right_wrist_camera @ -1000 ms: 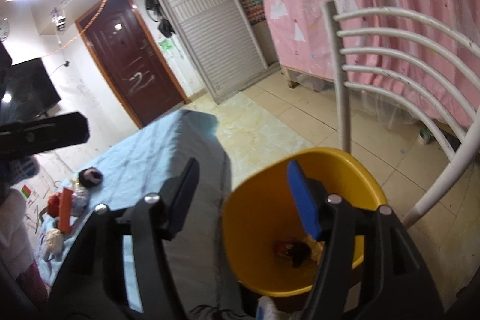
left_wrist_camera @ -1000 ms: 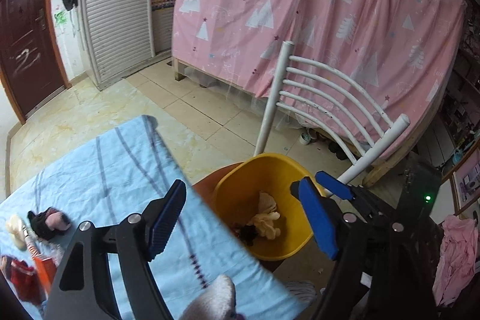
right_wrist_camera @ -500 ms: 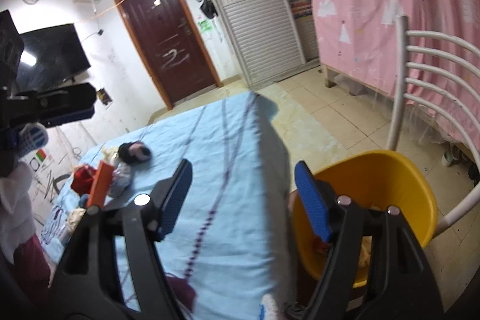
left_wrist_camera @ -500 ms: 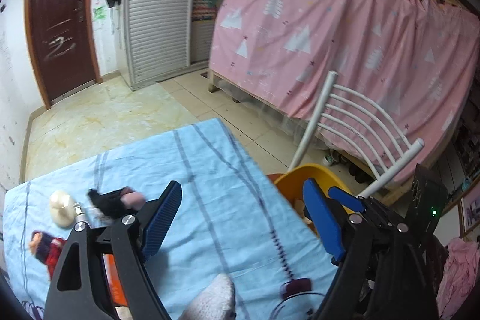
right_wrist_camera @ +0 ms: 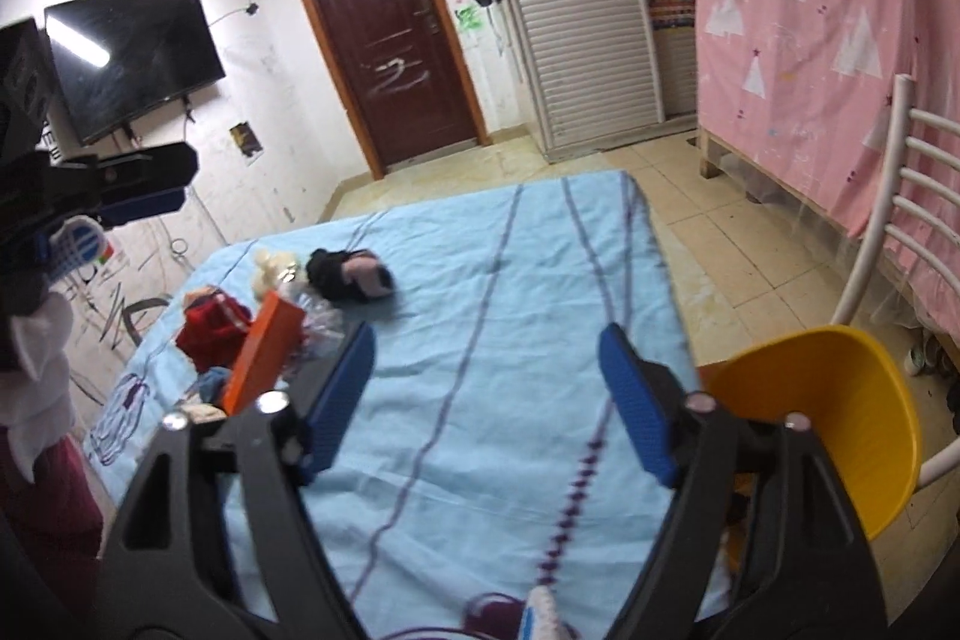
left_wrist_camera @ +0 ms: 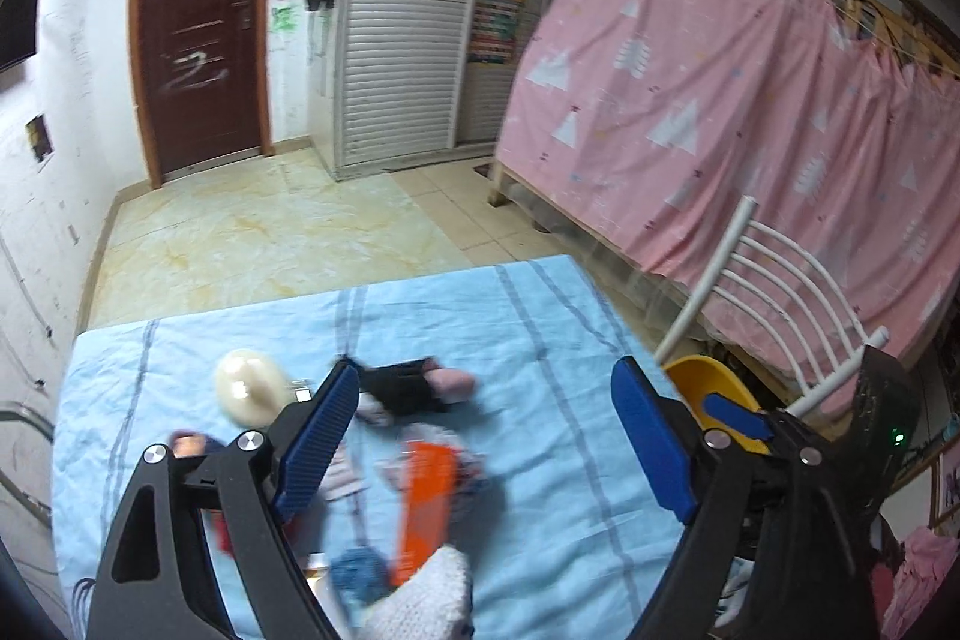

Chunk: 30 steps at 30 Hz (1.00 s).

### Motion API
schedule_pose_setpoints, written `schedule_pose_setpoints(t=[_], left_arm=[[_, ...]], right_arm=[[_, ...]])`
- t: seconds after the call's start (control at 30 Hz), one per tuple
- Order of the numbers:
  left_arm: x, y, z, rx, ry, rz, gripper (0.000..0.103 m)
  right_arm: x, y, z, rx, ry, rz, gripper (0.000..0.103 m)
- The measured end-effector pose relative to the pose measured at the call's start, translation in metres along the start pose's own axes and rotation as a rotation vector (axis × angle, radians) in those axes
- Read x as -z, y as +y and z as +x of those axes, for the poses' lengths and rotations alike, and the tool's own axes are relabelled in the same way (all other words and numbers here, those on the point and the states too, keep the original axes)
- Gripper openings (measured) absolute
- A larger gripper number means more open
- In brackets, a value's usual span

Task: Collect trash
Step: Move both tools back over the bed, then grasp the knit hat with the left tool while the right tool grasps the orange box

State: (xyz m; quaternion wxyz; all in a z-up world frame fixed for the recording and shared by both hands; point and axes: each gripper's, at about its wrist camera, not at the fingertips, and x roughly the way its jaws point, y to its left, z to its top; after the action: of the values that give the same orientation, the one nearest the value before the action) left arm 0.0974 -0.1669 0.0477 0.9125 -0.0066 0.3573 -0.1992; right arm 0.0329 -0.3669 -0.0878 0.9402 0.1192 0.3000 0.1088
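Over the blue cloth [right_wrist_camera: 510,280], we carry both grippers [left_wrist_camera: 480,436] [right_wrist_camera: 486,394] wide and empty, ready for the far-left litter [right_wrist_camera: 258,340].

scattered trash pile [left_wrist_camera: 420,460] on blue cloth; yellow bin [right_wrist_camera: 840,412] beside it

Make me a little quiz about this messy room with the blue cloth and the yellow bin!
1. True or false: the yellow bin sits by the right edge of the blue cloth.
2. What colour is the flat box in the pile of things on the cloth?
3. Is the left gripper or the right gripper holding anything? A) left only B) right only C) neither

Key
1. True.
2. Orange.
3. C. Both grippers' jaws have just been opening, and nothing is between them.
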Motion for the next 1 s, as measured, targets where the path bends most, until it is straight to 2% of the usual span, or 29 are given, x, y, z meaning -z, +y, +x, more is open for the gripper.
schedule_pose_setpoints(t=[0.33, 0.53, 0.77, 1.0], left_arm=[[0.007, 0.086, -0.012, -0.097, -0.011, -0.14, 0.08], [0.018, 0.123, -0.014, -0.147, -0.006, -0.18, 0.081], [0.033, 0.152, 0.004, -0.189, 0.057, -0.213, 0.081], [0.048, 0.174, 0.028, -0.168, 0.129, -0.249, 0.079]], right_arm=[[-0.002, 0.044, 0.023, -0.038, 0.056, -0.053, 0.077], [-0.002, 0.069, 0.037, -0.069, 0.08, -0.071, 0.078], [0.001, 0.103, 0.048, -0.124, 0.112, -0.116, 0.081], [0.004, 0.129, 0.054, -0.163, 0.141, -0.158, 0.081]])
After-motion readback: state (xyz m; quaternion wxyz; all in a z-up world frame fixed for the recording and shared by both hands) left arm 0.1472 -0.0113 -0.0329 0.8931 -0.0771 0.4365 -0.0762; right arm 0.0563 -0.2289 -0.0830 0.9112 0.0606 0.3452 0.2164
